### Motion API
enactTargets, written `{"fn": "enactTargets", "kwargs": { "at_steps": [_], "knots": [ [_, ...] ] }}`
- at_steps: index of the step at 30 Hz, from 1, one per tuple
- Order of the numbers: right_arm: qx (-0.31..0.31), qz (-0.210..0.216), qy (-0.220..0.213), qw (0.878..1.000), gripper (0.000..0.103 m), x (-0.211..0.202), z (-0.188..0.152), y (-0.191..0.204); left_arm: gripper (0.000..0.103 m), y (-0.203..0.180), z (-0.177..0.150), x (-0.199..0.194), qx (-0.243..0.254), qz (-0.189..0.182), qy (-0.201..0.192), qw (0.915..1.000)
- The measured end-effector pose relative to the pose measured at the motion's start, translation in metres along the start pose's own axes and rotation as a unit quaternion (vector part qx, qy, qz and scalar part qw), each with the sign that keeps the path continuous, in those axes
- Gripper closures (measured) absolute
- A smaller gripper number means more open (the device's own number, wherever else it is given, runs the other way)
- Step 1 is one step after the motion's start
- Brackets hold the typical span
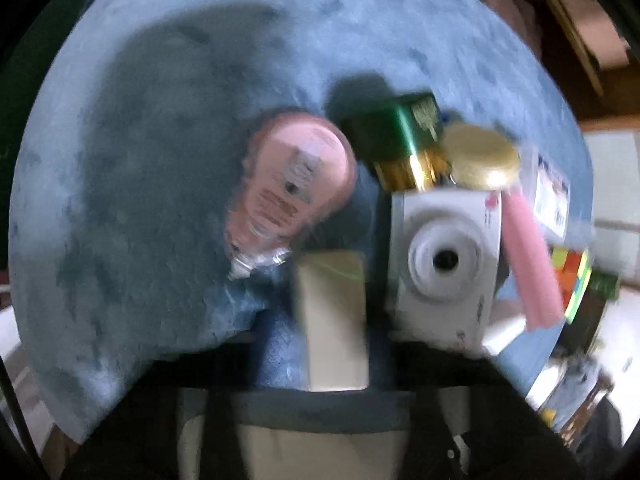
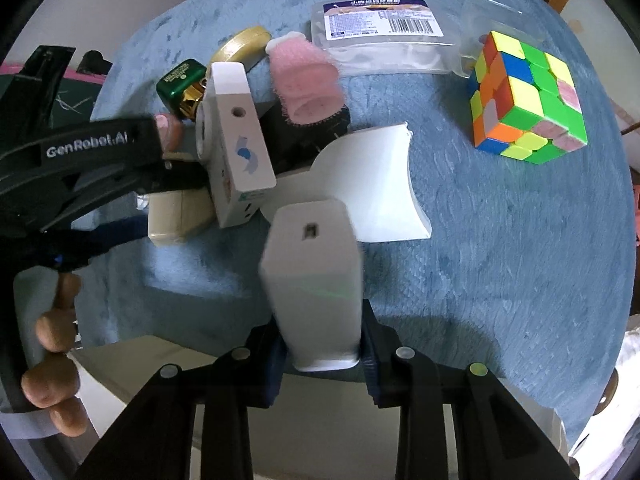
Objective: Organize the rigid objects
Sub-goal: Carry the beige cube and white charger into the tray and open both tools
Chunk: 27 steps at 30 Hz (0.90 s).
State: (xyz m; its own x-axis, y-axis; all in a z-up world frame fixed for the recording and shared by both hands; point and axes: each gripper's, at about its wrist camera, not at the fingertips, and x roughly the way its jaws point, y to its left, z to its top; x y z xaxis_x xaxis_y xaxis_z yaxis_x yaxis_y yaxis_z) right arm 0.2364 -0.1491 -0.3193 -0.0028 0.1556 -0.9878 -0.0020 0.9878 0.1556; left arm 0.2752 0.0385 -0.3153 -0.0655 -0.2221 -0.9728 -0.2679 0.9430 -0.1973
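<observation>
My right gripper (image 2: 320, 354) is shut on a white rectangular block (image 2: 314, 280) and holds it above the blue mat (image 2: 500, 240). My left gripper (image 1: 376, 320) is closed around a white toy camera (image 1: 444, 256), with a cream pad (image 1: 334, 320) on its left side; in the right wrist view the black left gripper (image 2: 172, 176) holds that camera (image 2: 236, 148) on edge. A pink bottle (image 1: 288, 184) lies left of the camera. A green and gold box (image 1: 404, 140), a gold lid (image 1: 480, 156) and a pink foam piece (image 2: 304, 80) sit behind it.
A Rubik's cube (image 2: 528, 100) sits at the right of the mat. A clear labelled pouch (image 2: 384, 32) lies at the back. A white curved card (image 2: 380, 184) lies mid-mat. A hand (image 2: 56, 344) grips the left gripper's handle.
</observation>
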Motion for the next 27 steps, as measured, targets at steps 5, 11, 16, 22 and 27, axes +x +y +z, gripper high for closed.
{"fn": "enactTargets", "kwargs": {
  "at_steps": [5, 11, 16, 22, 27],
  "knots": [
    [0.002, 0.006, -0.010, 1.000, 0.072, -0.009, -0.003, -0.001, 0.077, -0.004, -0.005, 0.003, 0.001, -0.015, -0.018, 0.9997],
    [0.002, 0.014, -0.046, 0.999, 0.072, -0.044, -0.021, 0.012, 0.077, -0.017, -0.033, -0.022, 0.018, -0.022, -0.052, 0.9982],
    [0.003, 0.020, -0.096, 0.995, 0.072, -0.085, -0.028, 0.014, 0.077, -0.038, -0.053, -0.080, 0.072, -0.022, -0.112, 0.9908],
    [-0.025, 0.023, -0.158, 0.987, 0.072, -0.141, -0.047, 0.029, 0.077, -0.066, -0.081, -0.158, 0.145, -0.014, -0.180, 0.9729],
    [-0.048, 0.026, -0.190, 0.980, 0.072, -0.190, -0.081, 0.033, 0.077, -0.050, -0.127, -0.203, 0.182, -0.022, -0.216, 0.9590]
  ]
}}
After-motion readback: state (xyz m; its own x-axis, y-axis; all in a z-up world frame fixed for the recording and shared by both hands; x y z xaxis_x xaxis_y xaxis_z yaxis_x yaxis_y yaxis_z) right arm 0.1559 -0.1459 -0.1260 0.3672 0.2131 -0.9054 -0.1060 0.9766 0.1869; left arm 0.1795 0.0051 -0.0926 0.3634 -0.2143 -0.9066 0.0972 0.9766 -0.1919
